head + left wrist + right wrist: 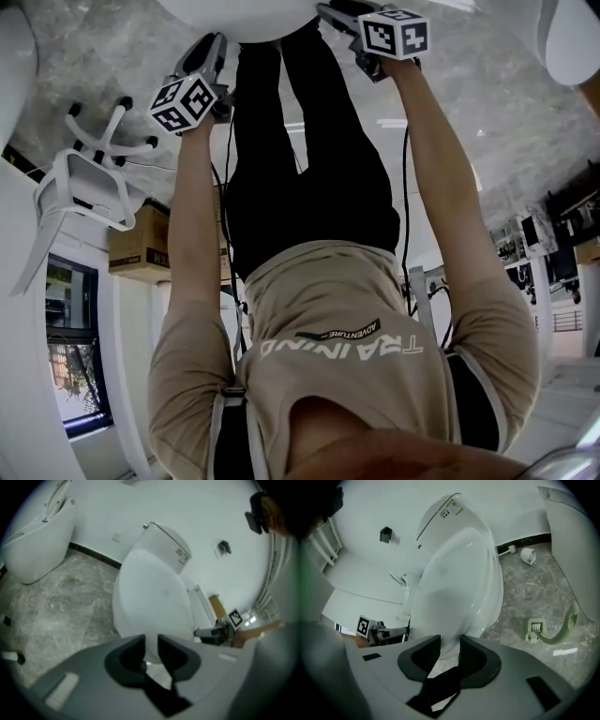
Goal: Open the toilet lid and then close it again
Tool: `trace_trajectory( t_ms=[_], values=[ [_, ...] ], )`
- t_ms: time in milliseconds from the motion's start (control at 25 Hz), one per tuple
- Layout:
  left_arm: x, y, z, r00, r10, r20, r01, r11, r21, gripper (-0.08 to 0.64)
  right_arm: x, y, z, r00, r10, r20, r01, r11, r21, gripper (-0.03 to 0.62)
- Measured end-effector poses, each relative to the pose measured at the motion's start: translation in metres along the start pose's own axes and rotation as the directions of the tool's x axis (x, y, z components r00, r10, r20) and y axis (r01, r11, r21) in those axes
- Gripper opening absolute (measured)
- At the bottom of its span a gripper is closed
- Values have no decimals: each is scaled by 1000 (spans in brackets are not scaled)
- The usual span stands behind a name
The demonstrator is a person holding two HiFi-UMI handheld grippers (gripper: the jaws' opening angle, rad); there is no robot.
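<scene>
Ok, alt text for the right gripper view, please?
A white toilet with its lid down fills the frame, its front edge sitting between the right gripper's open jaws. The left gripper shows at lower left; grey marble floor lies to the right.

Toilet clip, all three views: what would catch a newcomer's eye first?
The white toilet, lid down, fills the middle of both gripper views. The left gripper and right gripper point at its front edge, the right one's jaws standing apart. On the grey marbled floor to its right in the right gripper view lies a pale green brush.
</scene>
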State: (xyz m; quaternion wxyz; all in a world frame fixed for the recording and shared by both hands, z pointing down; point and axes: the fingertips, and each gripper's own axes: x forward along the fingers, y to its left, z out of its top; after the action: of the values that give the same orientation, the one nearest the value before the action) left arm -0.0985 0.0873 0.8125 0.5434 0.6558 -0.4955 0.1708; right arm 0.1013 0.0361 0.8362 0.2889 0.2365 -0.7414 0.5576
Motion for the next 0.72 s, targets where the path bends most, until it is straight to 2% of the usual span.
trace_trajectory(
  t_ms=[400, 600, 720],
  values=[
    [-30, -16, 9, 997, -59, 46, 57, 997, 47, 84, -16, 16, 6, 998, 59, -29, -60, 997, -41, 124],
    [-46, -9, -2, 993, -108, 52, 109, 994, -21, 84, -24, 29, 10, 997, 77, -20, -78, 996, -35, 124],
    [-41, -18, -6, 979, -201, 39, 202, 978, -48, 84, -29, 35, 13, 996, 91, -16, -91, 995, -34, 125]
  ],
)
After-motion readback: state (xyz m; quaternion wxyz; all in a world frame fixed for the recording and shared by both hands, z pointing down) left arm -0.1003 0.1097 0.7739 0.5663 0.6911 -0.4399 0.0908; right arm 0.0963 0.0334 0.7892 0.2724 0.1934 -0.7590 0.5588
